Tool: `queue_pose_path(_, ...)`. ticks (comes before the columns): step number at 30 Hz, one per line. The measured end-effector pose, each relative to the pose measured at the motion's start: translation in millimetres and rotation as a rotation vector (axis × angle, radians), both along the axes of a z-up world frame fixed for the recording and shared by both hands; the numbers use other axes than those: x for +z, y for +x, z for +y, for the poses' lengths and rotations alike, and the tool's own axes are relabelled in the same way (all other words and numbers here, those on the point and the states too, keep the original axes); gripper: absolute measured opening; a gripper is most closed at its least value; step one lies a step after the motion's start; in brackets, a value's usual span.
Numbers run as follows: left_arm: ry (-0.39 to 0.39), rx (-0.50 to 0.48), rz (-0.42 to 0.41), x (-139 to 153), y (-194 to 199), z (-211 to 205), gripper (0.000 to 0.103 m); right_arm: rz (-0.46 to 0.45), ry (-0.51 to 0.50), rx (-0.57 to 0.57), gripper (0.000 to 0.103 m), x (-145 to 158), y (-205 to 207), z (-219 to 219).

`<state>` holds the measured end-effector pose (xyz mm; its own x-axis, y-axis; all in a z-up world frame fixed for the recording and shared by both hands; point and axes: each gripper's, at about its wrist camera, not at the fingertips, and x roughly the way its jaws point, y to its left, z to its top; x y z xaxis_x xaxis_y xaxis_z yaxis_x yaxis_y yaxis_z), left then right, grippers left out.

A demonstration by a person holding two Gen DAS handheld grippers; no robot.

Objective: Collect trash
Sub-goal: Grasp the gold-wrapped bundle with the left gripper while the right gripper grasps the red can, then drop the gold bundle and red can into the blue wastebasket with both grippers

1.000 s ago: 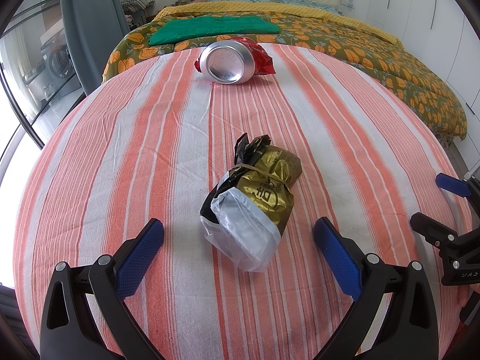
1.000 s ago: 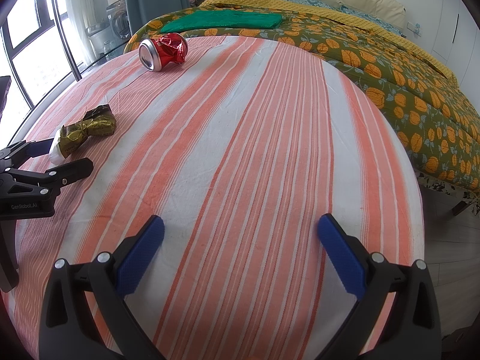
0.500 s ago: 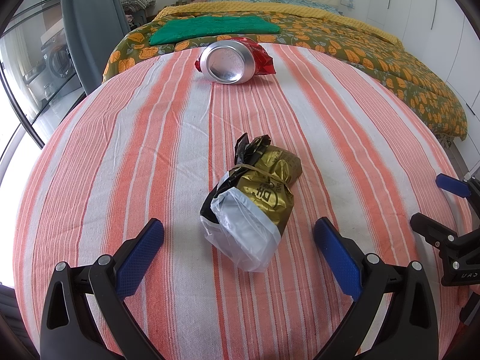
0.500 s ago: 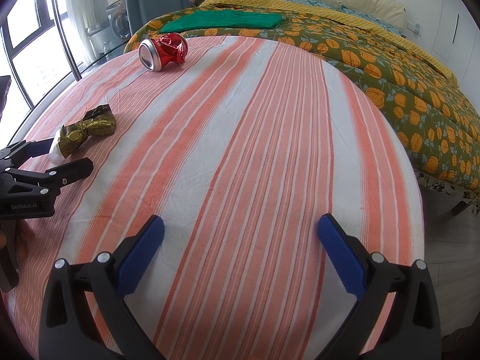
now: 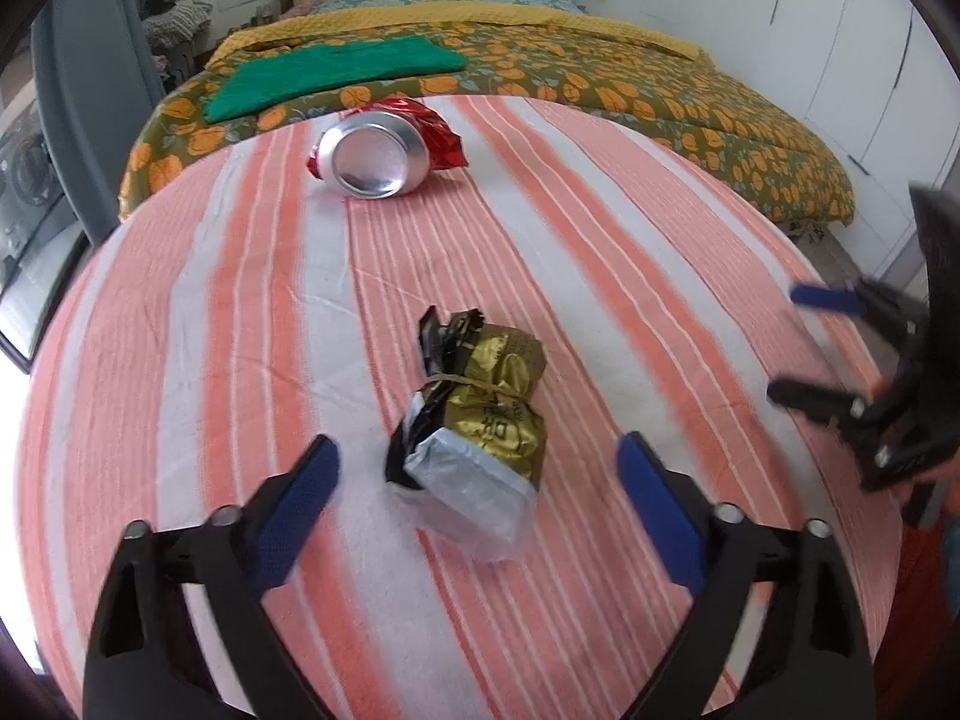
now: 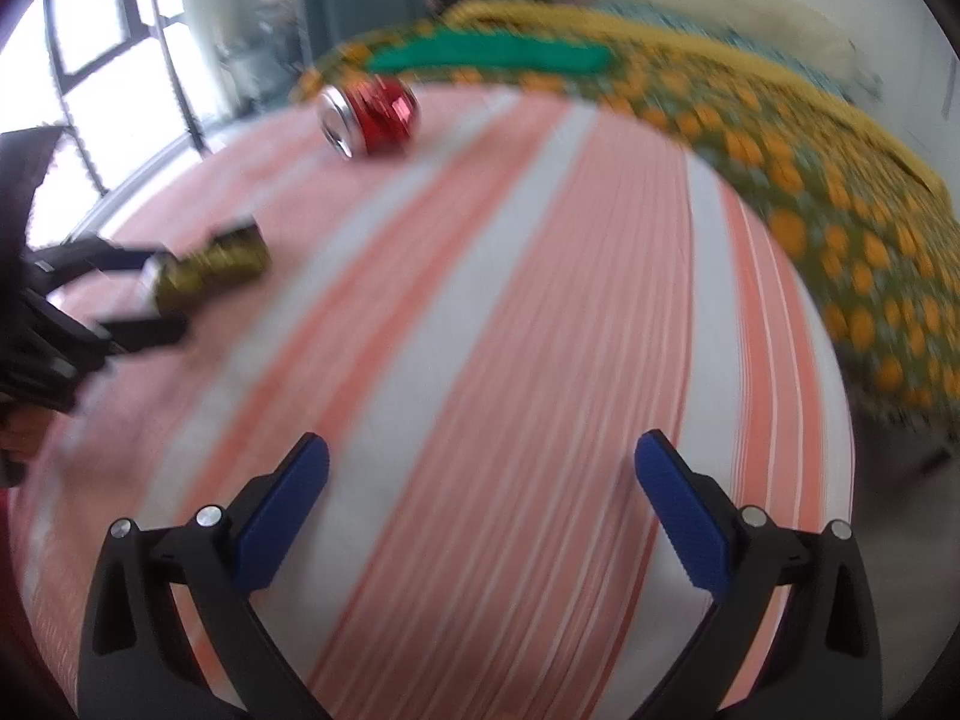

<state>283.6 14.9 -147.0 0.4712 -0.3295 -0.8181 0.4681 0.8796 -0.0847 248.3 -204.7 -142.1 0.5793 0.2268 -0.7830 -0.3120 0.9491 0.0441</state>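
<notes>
left wrist view: the left gripper jaws are closing around the gold wrapper at frame centre, not yet touching; the right gripper is spread, empty.

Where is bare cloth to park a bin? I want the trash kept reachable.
Free: the striped cloth ahead of the right gripper, up to the bed. Crowded: the left gripper, its jaws closing, straddles the gold wrapper; the crushed can lies beyond.

The left gripper began closing its jaws around the gold snack wrapper, not yet touching it. The right gripper tilted slightly, its view blurring.
</notes>
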Motion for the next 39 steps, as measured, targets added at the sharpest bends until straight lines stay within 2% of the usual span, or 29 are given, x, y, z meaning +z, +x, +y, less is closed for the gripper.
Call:
queue_pose_path(1,-0.009,-0.012,0.008,-1.4,2.2,-3.9,0.076,-0.02,0.0,0.022,0.098,6.6,6.8,2.0)
queue_pose_path(3,0.022,-0.029,-0.007,-5.6,3.4,-11.2,0.071,-0.036,0.003,0.093,0.098,21.6,36.1,13.6)
queue_pose_path(5,0.076,-0.041,-0.039,-6.3,-1.6,-18.1,0.057,-0.026,0.001,0.156,0.098,30.6,77.6,32.3)
queue_pose_path(6,0.075,-0.049,-0.04,-5.0,-1.3,-19.1,0.045,-0.027,-0.007,0.174,0.098,32.8,94.5,41.0)
queue_pose_path(11,0.017,0.019,-0.02,1.2,2.2,-1.3,0.042,0.027,-0.001,0.301,0.098,30.1,177.1,94.7)
queue_pose_path(16,-0.012,0.091,-0.011,4.8,7.4,16.1,0.042,0.052,-0.04,0.353,0.098,12.0,217.3,134.8)
queue_pose_path(17,-0.015,0.102,-0.015,6.4,7.6,19.3,0.042,0.068,-0.026,0.362,0.092,8.9,222.0,139.5)
queue_pose_path(18,-0.016,0.109,-0.019,8.1,6.7,21.7,0.042,0.081,-0.018,0.36,0.059,7.5,224.8,139.7)
queue_pose_path(19,-0.018,0.119,-0.029,11.3,5.7,24.2,0.041,0.085,-0.022,0.346,0.059,7.6,225.9,138.9)
queue_pose_path(22,-0.024,0.143,-0.066,21.9,2.1,25.5,0.041,0.07,0.034,0.316,0.059,21.2,213.2,122.1)
queue_pose_path(27,-0.007,0.145,-0.148,43.4,-16.3,11.6,0.041,0.055,0.12,0.231,0.059,51.7,155.5,70.5)
queue_pose_path(34,-0.014,0.091,-0.257,76.9,-59.6,-23.4,0.041,0.049,0.198,0.087,0.059,78.7,31.1,-19.3)
queue_pose_path(39,-0.059,-0.031,-0.26,88.9,-106.8,-73.0,0.041,0.019,0.304,-0.094,0.059,87.0,-68.0,-108.5)
